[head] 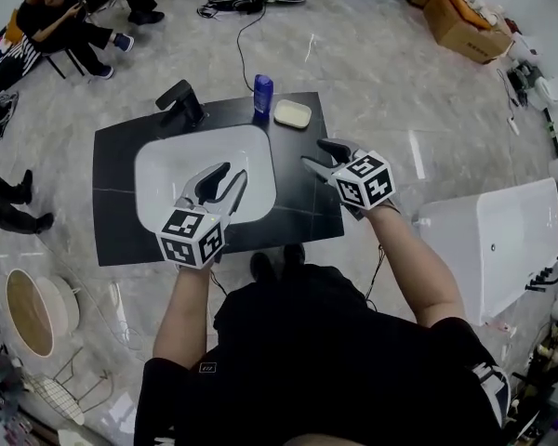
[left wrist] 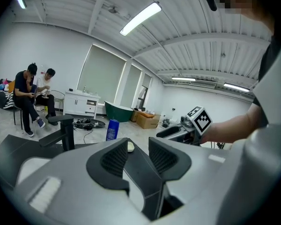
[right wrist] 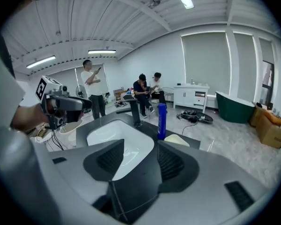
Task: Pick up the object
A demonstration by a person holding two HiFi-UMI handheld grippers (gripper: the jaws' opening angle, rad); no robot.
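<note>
Head view: cream dish (head: 292, 112) near countertop (head: 113, 214) back edge.

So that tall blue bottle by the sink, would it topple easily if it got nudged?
Probably: the blue bottle stands upright, tall and narrow, so a push near its top would likely tip it. It looks round, so once down it might roll on the smooth black counter. Its weight I cannot judge.
</note>
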